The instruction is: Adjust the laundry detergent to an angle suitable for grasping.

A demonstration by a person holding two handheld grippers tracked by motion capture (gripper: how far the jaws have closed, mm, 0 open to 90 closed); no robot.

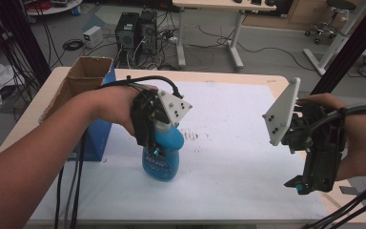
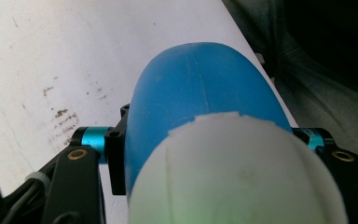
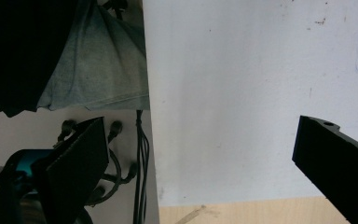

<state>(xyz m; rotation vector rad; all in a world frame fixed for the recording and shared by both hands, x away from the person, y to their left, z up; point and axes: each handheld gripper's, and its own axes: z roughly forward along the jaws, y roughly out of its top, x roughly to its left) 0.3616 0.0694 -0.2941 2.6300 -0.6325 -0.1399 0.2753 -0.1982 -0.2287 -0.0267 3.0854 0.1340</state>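
A: Left gripper [image 1: 155, 136]?
B: Clamped on the blue spray bottle [image 1: 164, 152], jaws pinching it just under the white cap. From the left gripper view the bottle [image 2: 200, 88] bulges out between the two black jaws, with the white cap [image 2: 237, 172] closest to the camera.
A: Where's the bottle?
B: Upright, its base at the white mat [image 1: 228, 119], near the mat's front-left part. The cardboard box [image 1: 83, 78] stands to the bottle's left, with a blue box [image 1: 95, 138] between them, just beside the bottle.
A: Right gripper [image 1: 298, 183]?
B: Well apart from the bottle, off to its right, near the mat's right edge. Jaws stand wide, nothing between them, just bare mat [image 3: 242, 93] seen past them in the right gripper view.
A: Marks?
B: Brown smudges [image 1: 193, 135] on the mat, just right of the bottle.
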